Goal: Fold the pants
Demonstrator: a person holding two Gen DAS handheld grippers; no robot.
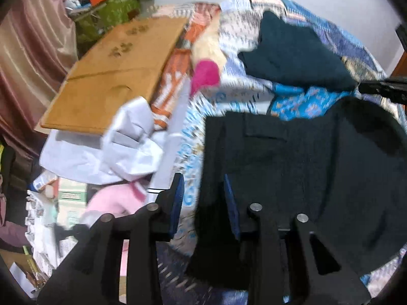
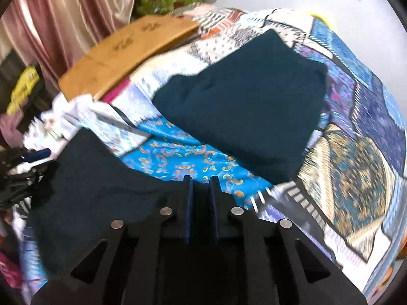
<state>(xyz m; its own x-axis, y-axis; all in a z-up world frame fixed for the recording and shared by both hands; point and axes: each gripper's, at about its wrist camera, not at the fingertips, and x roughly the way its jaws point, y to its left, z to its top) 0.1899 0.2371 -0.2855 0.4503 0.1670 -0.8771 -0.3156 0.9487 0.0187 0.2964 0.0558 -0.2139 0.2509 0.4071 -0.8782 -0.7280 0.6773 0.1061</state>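
Black pants (image 1: 300, 167) lie on a patchwork quilt (image 1: 244, 91), back pocket up. My left gripper (image 1: 203, 193) is open, its fingers astride the pants' left edge. In the right wrist view the same pants (image 2: 101, 183) hang from my right gripper (image 2: 201, 193), whose fingers are nearly together with dark cloth between them. The right gripper also shows at the right edge of the left view (image 1: 386, 87). The left gripper shows at the left edge of the right view (image 2: 23, 175).
A folded dark teal garment (image 2: 244, 117) lies further back on the quilt (image 2: 356, 172). A flat cardboard box (image 1: 117, 73) lies at the left of the bed. White and pink clothes (image 1: 109, 152) are heaped beside it. Pink curtains (image 2: 63, 17) hang at the left.
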